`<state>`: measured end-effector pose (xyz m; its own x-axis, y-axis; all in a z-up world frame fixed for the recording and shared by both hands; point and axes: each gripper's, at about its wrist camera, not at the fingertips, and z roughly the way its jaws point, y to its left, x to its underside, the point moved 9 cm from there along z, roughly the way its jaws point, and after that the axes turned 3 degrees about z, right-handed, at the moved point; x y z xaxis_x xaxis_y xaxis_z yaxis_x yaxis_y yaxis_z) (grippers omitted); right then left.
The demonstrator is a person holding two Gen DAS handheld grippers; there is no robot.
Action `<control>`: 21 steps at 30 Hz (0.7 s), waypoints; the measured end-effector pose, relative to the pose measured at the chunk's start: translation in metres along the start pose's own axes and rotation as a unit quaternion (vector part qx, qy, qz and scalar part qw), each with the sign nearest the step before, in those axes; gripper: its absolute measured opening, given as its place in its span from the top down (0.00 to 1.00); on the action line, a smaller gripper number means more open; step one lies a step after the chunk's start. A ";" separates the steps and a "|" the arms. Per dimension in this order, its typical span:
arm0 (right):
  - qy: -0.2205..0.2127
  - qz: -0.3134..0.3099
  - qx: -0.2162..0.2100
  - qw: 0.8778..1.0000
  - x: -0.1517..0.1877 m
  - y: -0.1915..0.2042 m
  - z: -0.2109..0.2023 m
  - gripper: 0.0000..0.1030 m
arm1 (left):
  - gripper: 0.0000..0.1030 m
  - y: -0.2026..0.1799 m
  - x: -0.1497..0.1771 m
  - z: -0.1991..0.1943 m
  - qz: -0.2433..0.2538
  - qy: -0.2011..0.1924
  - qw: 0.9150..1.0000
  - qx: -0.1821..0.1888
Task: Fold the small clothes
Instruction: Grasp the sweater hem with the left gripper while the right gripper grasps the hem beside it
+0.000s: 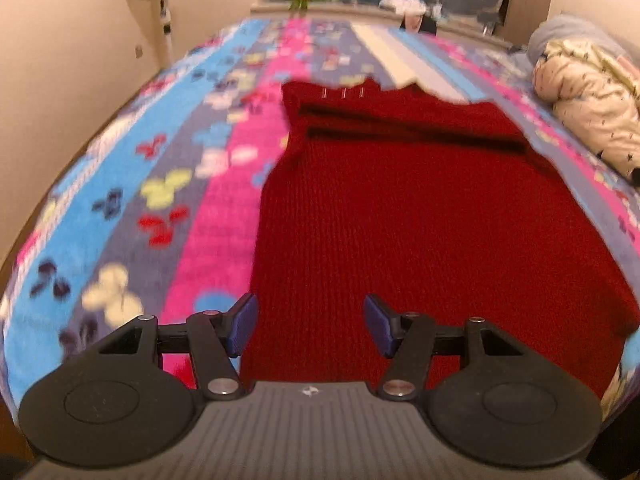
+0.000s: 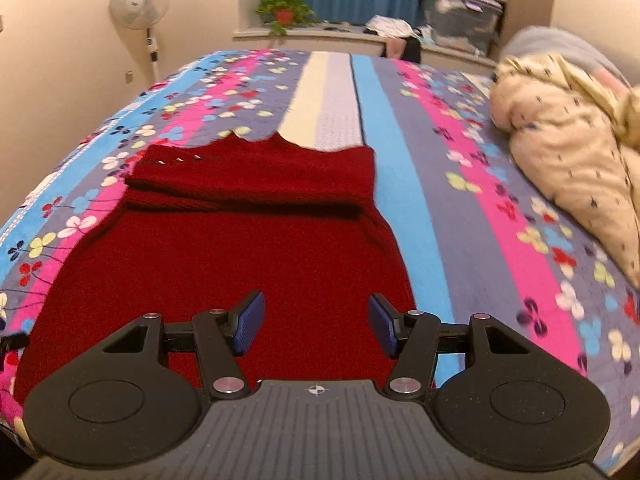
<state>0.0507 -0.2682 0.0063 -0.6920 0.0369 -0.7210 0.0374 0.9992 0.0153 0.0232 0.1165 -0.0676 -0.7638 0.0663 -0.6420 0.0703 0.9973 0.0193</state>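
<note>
A dark red knitted garment (image 1: 400,208) lies flat on the striped bedspread (image 1: 168,184), its sleeves folded across the chest near the far end. My left gripper (image 1: 310,326) hangs open above the garment's near left part, nothing between its blue pads. In the right wrist view the same red garment (image 2: 240,248) spreads from centre to left. My right gripper (image 2: 316,324) is open over its near right edge and holds nothing.
A cream patterned duvet (image 2: 568,152) is bunched on the bed's right side. A standing fan (image 2: 138,0) is by the left wall. A potted plant (image 2: 284,10) and storage boxes (image 2: 460,12) sit on the ledge behind the bed.
</note>
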 end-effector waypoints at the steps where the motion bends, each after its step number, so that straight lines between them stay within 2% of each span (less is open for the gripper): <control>1: 0.003 0.008 0.001 1.000 0.005 -0.008 0.001 0.43 | 0.37 -0.001 0.007 0.001 0.000 0.008 1.000 -0.002; 5: 0.009 0.038 0.010 0.999 0.029 -0.043 0.014 0.41 | 0.37 0.002 0.010 0.003 0.007 0.005 1.000 -0.011; 7: 0.025 0.066 0.015 0.997 0.048 -0.068 0.028 0.40 | 0.37 0.008 0.014 0.011 -0.011 0.024 1.000 -0.006; 10: 0.070 0.110 0.012 0.991 0.084 -0.100 0.055 0.40 | 0.37 0.017 0.023 0.025 -0.050 0.062 0.997 0.012; 12: 0.119 0.132 0.010 0.984 0.107 -0.114 0.072 0.40 | 0.37 0.020 0.028 0.032 -0.072 0.081 0.994 0.025; 16: 0.148 0.150 0.009 0.977 0.127 -0.124 0.086 0.40 | 0.37 0.026 0.035 0.040 -0.082 0.101 0.991 0.028; 21: 0.150 0.164 0.002 0.975 0.135 -0.129 0.088 0.40 | 0.37 0.024 0.038 0.041 -0.069 0.105 0.992 0.019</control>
<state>0.0166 -0.3939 -0.1540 -0.8227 0.3577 -0.4419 0.2941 0.9330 0.2076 0.0222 0.1422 -0.1228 -0.8842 -0.0627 -0.4629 -0.0239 0.9957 -0.0891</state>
